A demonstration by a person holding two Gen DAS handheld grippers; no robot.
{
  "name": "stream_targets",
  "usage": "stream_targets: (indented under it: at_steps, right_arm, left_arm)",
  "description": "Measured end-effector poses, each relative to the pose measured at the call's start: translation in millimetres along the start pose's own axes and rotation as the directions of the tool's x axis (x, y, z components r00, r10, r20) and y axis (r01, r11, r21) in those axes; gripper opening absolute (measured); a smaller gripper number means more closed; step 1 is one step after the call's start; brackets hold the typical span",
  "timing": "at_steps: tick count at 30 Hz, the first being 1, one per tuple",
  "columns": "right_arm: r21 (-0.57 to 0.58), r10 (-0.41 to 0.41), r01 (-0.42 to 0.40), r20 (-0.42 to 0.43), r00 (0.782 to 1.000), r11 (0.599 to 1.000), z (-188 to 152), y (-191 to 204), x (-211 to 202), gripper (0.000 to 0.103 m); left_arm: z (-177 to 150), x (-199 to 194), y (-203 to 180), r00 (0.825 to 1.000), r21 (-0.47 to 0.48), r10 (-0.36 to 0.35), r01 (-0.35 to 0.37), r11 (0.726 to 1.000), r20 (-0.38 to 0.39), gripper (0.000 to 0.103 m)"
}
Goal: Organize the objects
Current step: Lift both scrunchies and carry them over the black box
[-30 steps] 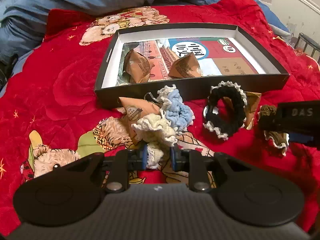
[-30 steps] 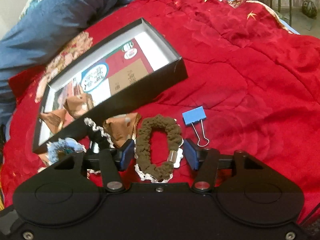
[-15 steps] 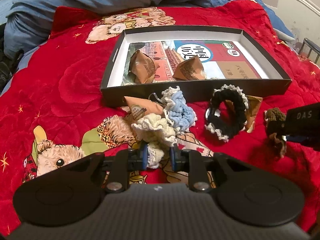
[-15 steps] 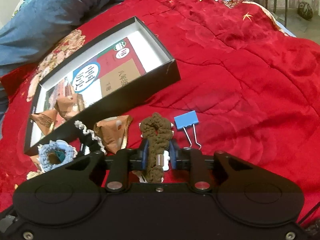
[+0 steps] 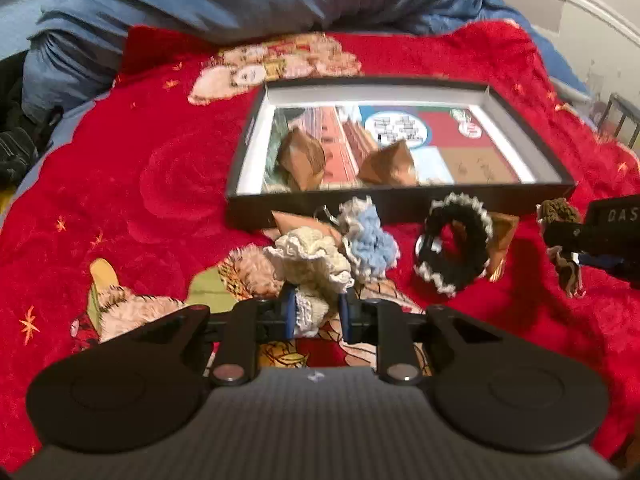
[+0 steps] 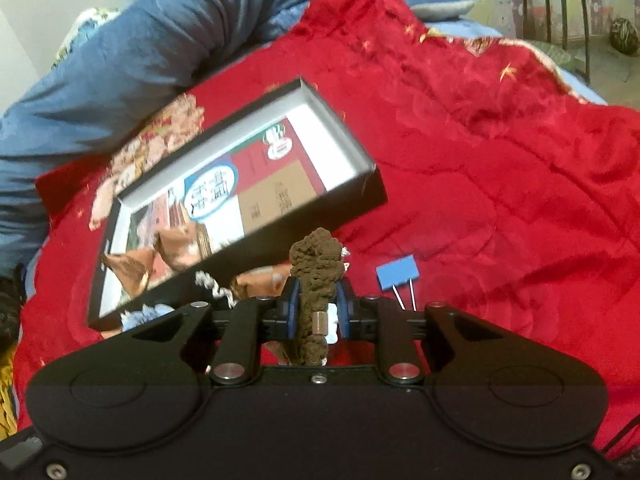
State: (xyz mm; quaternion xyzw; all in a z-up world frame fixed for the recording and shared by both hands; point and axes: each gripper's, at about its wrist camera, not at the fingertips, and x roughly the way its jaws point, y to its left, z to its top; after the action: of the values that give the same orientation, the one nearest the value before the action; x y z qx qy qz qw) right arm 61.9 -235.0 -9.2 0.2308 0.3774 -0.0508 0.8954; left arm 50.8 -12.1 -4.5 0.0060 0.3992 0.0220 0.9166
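Observation:
My left gripper (image 5: 316, 312) is shut on a cream lace scrunchie (image 5: 308, 260), held just above the red blanket. My right gripper (image 6: 318, 306) is shut on a brown scrunchie (image 6: 318, 268), lifted off the blanket; it also shows at the right edge of the left wrist view (image 5: 558, 210). The open black box (image 5: 400, 204) lies ahead with two brown paper packets (image 5: 302, 156) inside. In front of the box lie a blue scrunchie (image 5: 370, 236), a black scrunchie with white trim (image 5: 456, 252) and another brown packet (image 5: 502, 236).
A blue binder clip (image 6: 398, 278) lies on the red blanket (image 6: 500, 160) right of my right gripper. A rumpled blue duvet (image 5: 240, 8) lies behind the box. A stool (image 6: 554, 4) stands off the bed at far right.
My right gripper has closed on the brown scrunchie and lifted it off the blanket. My left gripper has risen with the cream scrunchie, still shut on it.

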Motion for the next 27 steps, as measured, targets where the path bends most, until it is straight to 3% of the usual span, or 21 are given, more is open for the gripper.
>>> stream_targets:
  at_steps: [10, 19, 27]
  right_arm:
    - [0.025, 0.126, -0.129, 0.073, 0.989, 0.991, 4, 1, -17, 0.019]
    - [-0.014, 0.286, -0.286, 0.114, 0.951, 0.958, 6, 12, -27, 0.019]
    - [-0.061, 0.341, -0.336, 0.114, 0.933, 0.94, 4, 23, -33, 0.019]
  left_arm:
    - [11, -20, 14, 0.992, -0.081, -0.077, 0.085, 0.993, 0.098, 0.025]
    - [16, -24, 15, 0.982, -0.091, -0.121, 0.135, 0.987, 0.146, 0.025]
    - [21, -30, 19, 0.973, -0.107, -0.13, 0.153, 0.982, 0.192, 0.025]
